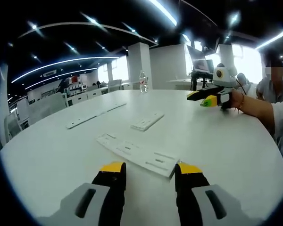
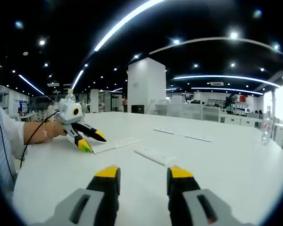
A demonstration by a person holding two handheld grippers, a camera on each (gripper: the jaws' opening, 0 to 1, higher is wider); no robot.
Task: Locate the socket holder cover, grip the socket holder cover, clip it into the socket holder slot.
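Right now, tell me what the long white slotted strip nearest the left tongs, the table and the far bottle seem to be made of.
Long white slotted strip: likely moulded plastic, matte, going by its thin flat form and crisp rectangular slots.
Round white table: smooth, faintly glossy top, perhaps laminate; the ceiling lights reflect softly.
Clear bottle: see-through, probably plastic, but too small to be sure.

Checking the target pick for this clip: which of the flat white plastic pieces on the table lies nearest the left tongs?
The long slotted strip, lying just beyond the open left tongs. The shorter plate and the thin strips lie farther up the table.
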